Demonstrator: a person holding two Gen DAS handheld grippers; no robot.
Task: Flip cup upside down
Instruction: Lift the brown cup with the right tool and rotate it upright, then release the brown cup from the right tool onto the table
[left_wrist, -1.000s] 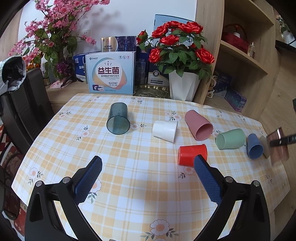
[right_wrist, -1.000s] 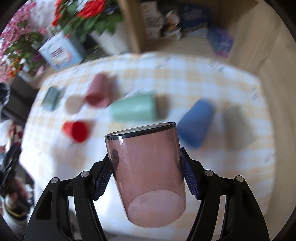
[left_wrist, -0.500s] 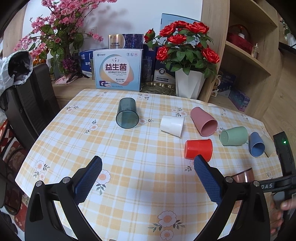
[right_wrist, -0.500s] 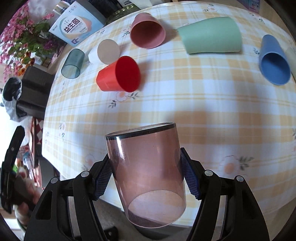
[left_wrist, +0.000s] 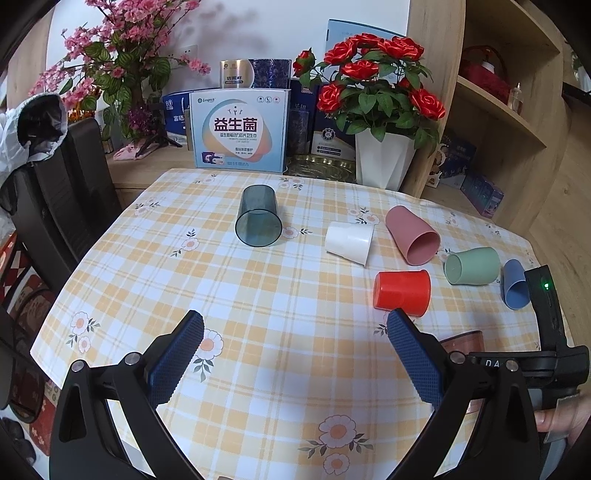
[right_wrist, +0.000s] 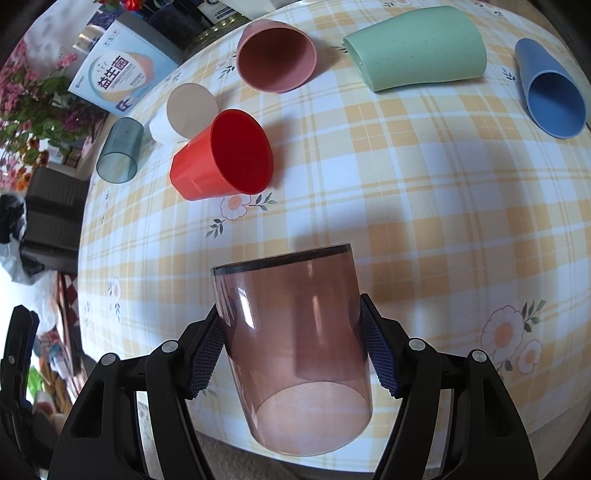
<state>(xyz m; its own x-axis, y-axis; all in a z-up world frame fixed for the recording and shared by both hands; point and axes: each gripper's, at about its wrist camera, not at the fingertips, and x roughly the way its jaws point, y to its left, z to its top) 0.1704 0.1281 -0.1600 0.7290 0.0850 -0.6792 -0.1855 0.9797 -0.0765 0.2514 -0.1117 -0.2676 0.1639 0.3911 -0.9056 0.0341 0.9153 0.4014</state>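
My right gripper (right_wrist: 291, 350) is shut on a clear pink-brown cup (right_wrist: 295, 343), rim pointing down toward the checked tablecloth (right_wrist: 424, 229), close above its near right part. In the left wrist view the cup (left_wrist: 463, 341) shows just behind my right gripper's body at the right. My left gripper (left_wrist: 295, 354) is open and empty over the table's near middle. A red cup (right_wrist: 221, 157) lies on its side beyond the held cup.
Lying on their sides: a grey-blue clear cup (left_wrist: 258, 221), a white cup (left_wrist: 349, 242), a pink cup (left_wrist: 412, 234), a green cup (left_wrist: 472, 266), a blue cup (left_wrist: 515, 284). A rose vase (left_wrist: 382, 162) and boxes (left_wrist: 238, 133) stand behind the table. A black chair (left_wrist: 62, 192) stands left.
My right gripper has tipped down and lowered the pink-brown cup toward the near right of the table. My left gripper has drifted slightly, still open.
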